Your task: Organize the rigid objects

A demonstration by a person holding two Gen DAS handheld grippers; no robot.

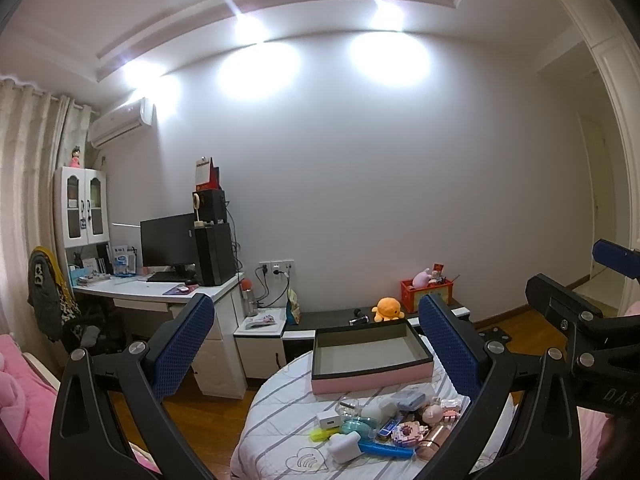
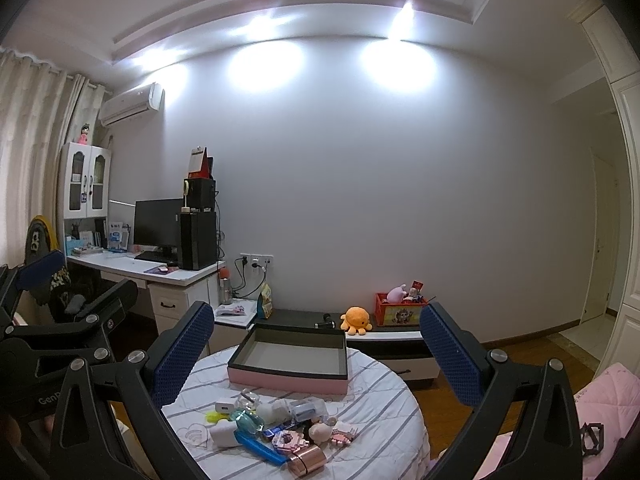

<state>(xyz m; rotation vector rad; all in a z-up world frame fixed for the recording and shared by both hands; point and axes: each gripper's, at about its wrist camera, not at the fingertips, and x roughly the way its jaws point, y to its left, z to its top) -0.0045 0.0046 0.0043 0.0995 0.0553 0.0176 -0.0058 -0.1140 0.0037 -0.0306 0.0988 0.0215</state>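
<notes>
Landmark: pink box with a dark rim and grey inside, open and empty, at the far side of the round table with its striped cloth.
Pile: small rigid things lie heaped just in front of the box, among them a white charger, a blue bar, a pink block figure and a rose-gold cylinder.
Surroundings: behind the box, a low dark bench carries an orange plush octopus and a red crate; a desk with a monitor stands well to the box's left.
Left gripper: raised above the pile, aimed at the box; fingers spread wide, holding nothing.
Right gripper: beside the left one, same height, facing the box; fingers wide apart, empty.
</notes>
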